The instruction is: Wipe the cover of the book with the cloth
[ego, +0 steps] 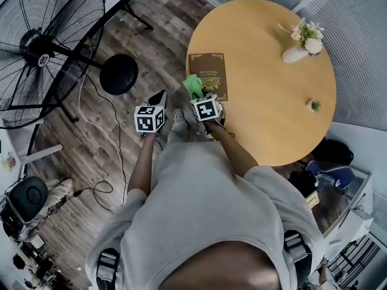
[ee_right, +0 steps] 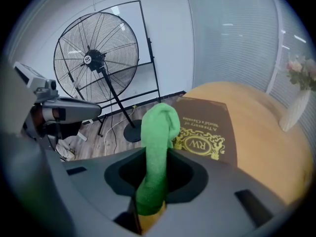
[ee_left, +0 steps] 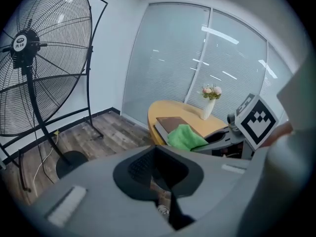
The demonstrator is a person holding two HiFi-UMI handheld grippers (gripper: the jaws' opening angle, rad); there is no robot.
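Note:
A brown book (ego: 208,74) with gold print lies on the round wooden table (ego: 272,101) near its left edge. A green cloth (ego: 193,84) stands up from my right gripper (ego: 198,95), which is shut on it just in front of the book's near edge. The right gripper view has the cloth (ee_right: 157,142) rising out of that gripper (ee_right: 150,206), with the book (ee_right: 207,132) just beyond. My left gripper (ego: 159,97) hangs over the wood floor left of the table, shut and holding nothing. The left gripper view (ee_left: 165,204) faces the cloth (ee_left: 185,137) and the book (ee_left: 173,123).
A big standing fan (ego: 42,47) with a round black base (ego: 118,74) is at the left, with cables across the floor. A white vase of flowers (ego: 300,44) and a small plant (ego: 313,106) sit on the table's far right. Bags (ego: 332,162) lie beside the table.

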